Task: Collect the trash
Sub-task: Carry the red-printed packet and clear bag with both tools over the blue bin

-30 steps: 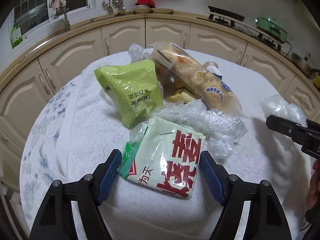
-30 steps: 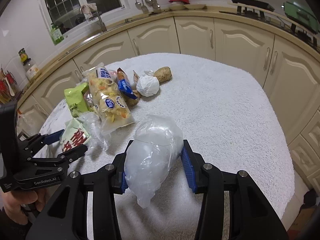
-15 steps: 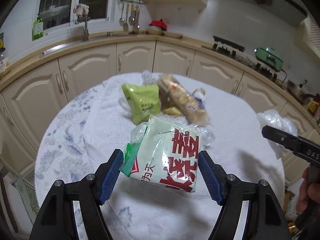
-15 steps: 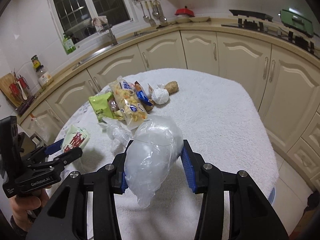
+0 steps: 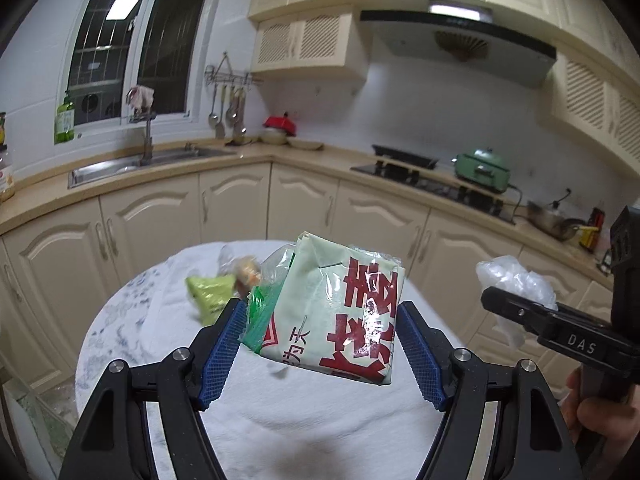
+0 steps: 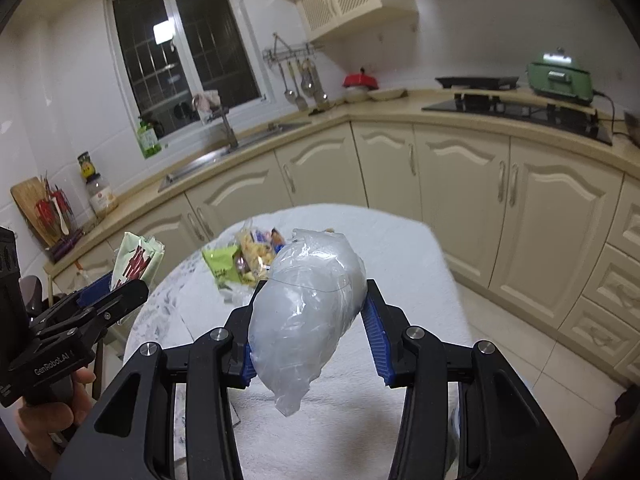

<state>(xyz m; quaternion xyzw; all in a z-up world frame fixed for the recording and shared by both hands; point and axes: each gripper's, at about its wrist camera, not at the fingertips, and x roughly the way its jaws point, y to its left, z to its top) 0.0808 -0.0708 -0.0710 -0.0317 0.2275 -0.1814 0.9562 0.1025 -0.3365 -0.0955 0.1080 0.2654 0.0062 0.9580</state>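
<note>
The left gripper [image 5: 320, 344] was clamped on a pale green packet with red characters [image 5: 336, 312], its blue pads [image 5: 222, 350] pressing both sides, and the packet was held in the air above the table with the white towel cover [image 5: 320, 420]. The right gripper [image 6: 308, 336] was clamped on a crumpled clear plastic bag [image 6: 308, 312], likewise held off the table. Remaining trash lay at the table's far side: a lime-green pouch [image 6: 220, 262] touching a clear snack bag [image 6: 256, 252]. Behind stood cream cabinets [image 6: 460, 176], a sink [image 5: 120, 166] and a green cooker [image 6: 560, 78].
</note>
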